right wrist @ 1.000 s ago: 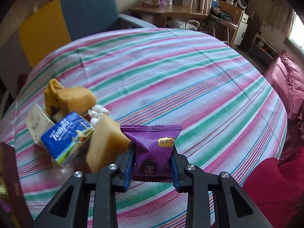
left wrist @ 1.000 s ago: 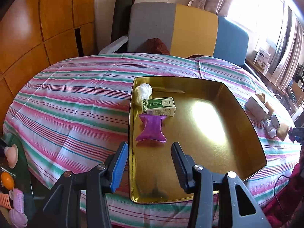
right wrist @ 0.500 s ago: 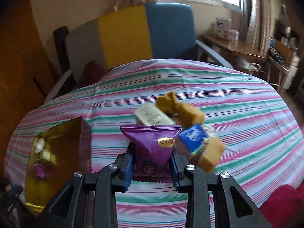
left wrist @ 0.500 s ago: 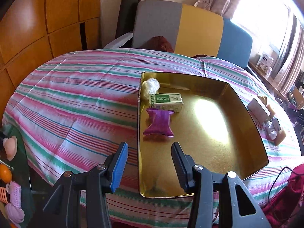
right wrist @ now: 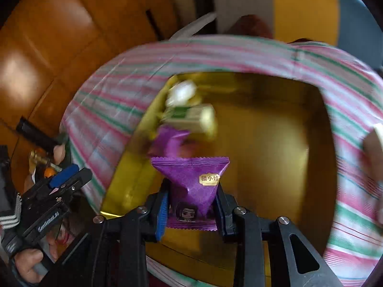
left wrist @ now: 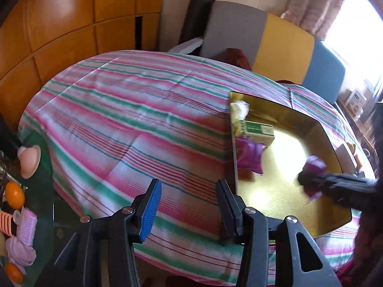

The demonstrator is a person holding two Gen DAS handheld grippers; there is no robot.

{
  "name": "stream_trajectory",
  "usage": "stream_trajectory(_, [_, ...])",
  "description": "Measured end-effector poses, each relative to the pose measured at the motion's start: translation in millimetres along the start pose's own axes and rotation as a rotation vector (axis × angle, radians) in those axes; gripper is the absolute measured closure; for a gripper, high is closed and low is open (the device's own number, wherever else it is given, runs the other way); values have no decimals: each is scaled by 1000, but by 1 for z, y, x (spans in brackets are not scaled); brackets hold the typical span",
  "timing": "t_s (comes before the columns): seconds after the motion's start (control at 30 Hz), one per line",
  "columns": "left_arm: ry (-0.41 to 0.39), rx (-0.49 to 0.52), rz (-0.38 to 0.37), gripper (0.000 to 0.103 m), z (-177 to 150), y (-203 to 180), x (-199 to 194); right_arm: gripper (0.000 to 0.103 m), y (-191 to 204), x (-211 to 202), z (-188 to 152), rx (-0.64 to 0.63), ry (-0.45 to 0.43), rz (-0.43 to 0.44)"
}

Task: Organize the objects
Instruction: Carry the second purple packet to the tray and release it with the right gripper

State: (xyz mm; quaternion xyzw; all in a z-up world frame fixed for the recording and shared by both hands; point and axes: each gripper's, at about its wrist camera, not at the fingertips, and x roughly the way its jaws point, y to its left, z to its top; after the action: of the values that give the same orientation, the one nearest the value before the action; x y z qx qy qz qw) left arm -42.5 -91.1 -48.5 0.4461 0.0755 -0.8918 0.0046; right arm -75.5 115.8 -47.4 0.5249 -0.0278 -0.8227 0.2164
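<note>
Left wrist view, striped tablecloth [left wrist: 143, 124], gold tray [left wrist: 287, 191], wood-panelled wall [left wrist: 59, 24]

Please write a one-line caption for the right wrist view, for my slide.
Right gripper holds a purple snack packet over the gold tray, where another purple packet and a green box lie.

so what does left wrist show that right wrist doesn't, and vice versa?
Left wrist only: the left gripper head-on, jaws apart over the striped tablecloth with nothing between them; a side surface with oranges and pink items at far left.

Right wrist only: the printed label on the held purple snack packet, clamped in the right gripper, and the person's hand on the left gripper's handle.

Both: the gold tray, with a white wrapped item, a green-and-white box and a second purple packet along one side.
</note>
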Motion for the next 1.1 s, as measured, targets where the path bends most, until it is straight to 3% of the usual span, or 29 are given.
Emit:
stream_trajectory(0.17, [13, -17, -6, 56, -2, 7, 6, 66, 32, 50, 3, -15, 87, 10])
stream_trajectory(0.4, [16, -26, -14, 56, -3, 10, 6, 66, 30, 67, 1, 31, 101, 59])
stream_trajectory(0.53, [10, -19, -13, 55, -3, 7, 4, 63, 27, 54, 0, 29, 71, 58])
stream_trajectory(0.7, [-10, 16, -23, 56, -2, -4, -4, 50, 19, 30, -6, 20, 20, 44])
stream_trajectory(0.8, [-19, 42, -31, 56, -2, -13, -9, 41, 10, 9, -11, 16, -20, 21])
stream_trajectory(1.1, [-22, 106, -48, 55, -4, -39, -17, 29, -29, -44, -24, 12, -125, -77])
